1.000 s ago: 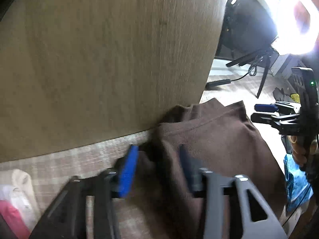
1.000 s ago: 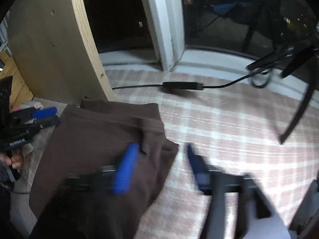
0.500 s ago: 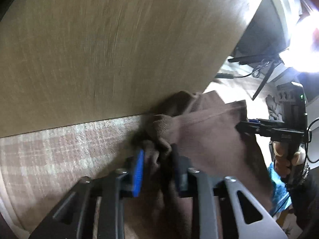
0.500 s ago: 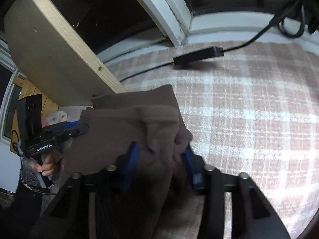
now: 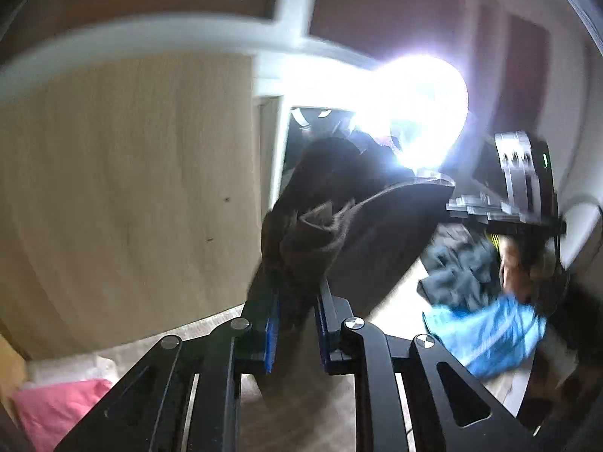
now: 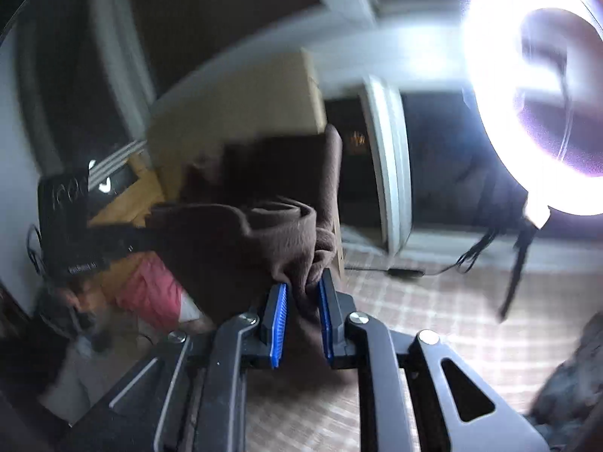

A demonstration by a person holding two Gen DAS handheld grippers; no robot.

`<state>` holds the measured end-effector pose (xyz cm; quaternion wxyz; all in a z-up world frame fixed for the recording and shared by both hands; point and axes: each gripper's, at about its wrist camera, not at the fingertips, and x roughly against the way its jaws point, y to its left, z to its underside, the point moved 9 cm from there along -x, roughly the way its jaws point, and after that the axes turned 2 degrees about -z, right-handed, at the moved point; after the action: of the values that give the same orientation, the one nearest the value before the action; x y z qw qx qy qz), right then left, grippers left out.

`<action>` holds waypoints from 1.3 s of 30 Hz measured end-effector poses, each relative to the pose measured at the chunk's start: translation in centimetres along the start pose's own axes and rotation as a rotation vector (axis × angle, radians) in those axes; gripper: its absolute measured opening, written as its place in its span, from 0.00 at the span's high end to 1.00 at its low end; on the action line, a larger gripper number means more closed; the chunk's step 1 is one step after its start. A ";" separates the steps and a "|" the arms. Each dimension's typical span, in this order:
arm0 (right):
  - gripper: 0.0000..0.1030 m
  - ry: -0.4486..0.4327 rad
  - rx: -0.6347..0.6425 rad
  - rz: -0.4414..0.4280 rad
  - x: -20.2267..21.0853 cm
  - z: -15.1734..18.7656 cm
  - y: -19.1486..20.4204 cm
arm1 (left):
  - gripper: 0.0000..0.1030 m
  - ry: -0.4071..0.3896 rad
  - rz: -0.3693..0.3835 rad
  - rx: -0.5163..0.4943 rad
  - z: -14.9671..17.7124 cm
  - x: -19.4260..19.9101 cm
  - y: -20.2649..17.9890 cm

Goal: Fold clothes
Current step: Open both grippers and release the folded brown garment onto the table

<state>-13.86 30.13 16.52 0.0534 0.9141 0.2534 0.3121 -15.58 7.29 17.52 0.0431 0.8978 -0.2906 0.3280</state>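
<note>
Left wrist view: left tongs (image 5: 294,324) clenched on brown garment (image 5: 339,233), lifted off plaid surface (image 6: 471,320). Right tongs (image 6: 301,320) still closing on other corner. No fold made; blue, grey clothes (image 5: 486,327) waited far right.

Brown garment (image 5: 339,226): soft fleecy cloth, matt, fuzzy at its edges. Left gripper (image 5: 296,324): matt black plastic arms, ribbed blue pads, shiny metal screw heads. Panel (image 5: 124,196), left of frame: pale wood, smooth, faint grain. Bed cover (image 6: 452,324), lower right: woven checked cloth, matt. Blue cloth (image 5: 486,335): thin, slightly shiny.
</note>
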 end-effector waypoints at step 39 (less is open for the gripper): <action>0.84 0.327 -0.324 0.156 -8.9 13.6 -16.0 | 0.46 0.324 0.033 -0.109 8.9 -17.5 -13.9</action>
<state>-18.64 40.44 -3.26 0.1332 0.8478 0.1337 0.4956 -13.73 25.04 1.40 0.1328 0.8247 -0.3118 0.4527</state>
